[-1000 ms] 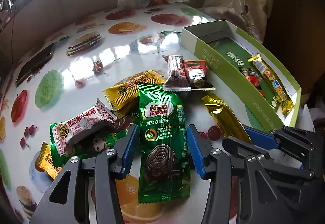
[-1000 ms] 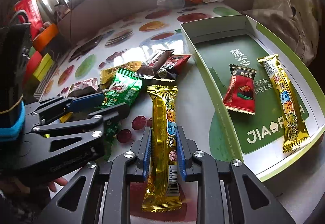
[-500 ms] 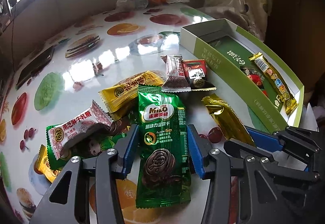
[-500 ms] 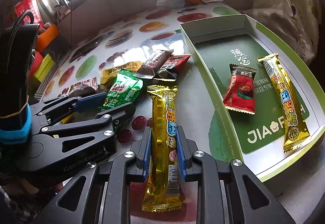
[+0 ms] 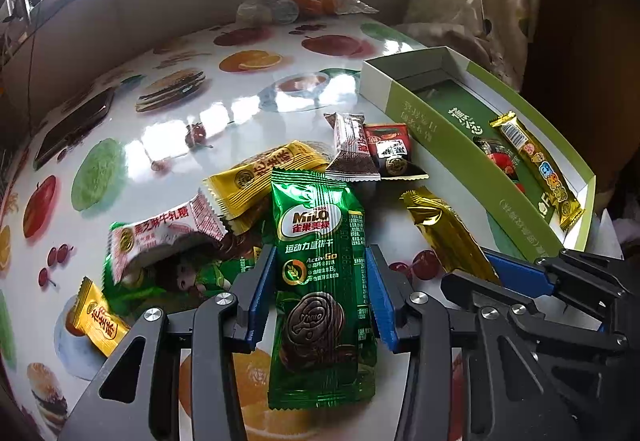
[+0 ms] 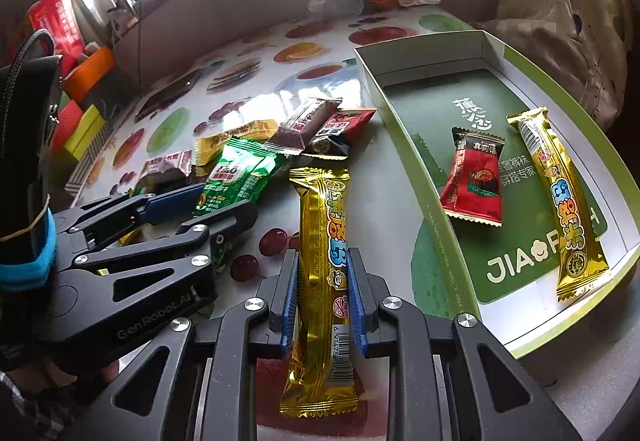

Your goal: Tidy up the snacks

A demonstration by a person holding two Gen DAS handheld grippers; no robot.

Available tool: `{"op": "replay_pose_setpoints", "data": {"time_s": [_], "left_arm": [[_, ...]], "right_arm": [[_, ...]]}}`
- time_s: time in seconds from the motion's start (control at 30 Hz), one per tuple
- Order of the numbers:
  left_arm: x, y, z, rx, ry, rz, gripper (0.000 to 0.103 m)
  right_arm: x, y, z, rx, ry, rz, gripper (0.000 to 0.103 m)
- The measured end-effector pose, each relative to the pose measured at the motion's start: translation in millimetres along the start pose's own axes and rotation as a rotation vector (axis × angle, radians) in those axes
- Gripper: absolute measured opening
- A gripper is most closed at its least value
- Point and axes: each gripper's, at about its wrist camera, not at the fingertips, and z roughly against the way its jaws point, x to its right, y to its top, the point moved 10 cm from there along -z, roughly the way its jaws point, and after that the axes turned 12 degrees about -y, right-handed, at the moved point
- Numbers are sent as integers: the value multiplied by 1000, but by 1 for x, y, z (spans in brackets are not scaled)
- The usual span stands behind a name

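The left gripper [image 5: 320, 295], jaws just narrowed since a second ago, flanks a crinkly green foil biscuit packet [image 5: 320, 281] while the right gripper [image 6: 322, 297] stays clenched on a long shiny gold bar [image 6: 322, 241].

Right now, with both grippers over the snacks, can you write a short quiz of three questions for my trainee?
1. True or false: the green box already holds two snacks.
2. Which gripper is shut on the long gold bar: A) the left gripper, B) the right gripper?
3. Fill in: the packet between the left gripper's fingers is the ____ biscuit packet.

Key
1. True: the red packet and a gold bar lie inside.
2. B
3. green
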Motion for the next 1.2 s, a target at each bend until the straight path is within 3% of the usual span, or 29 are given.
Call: {"op": "replay_pose_setpoints", "data": {"time_s": [0.9, 1.2], "left_arm": [[4, 9, 50, 105, -9, 8, 45], [15, 23, 56, 130, -55, 20, 45]], "right_arm": [[-11, 10, 29, 59, -23, 37, 22], [1, 22, 45, 93, -35, 22, 22]]}}
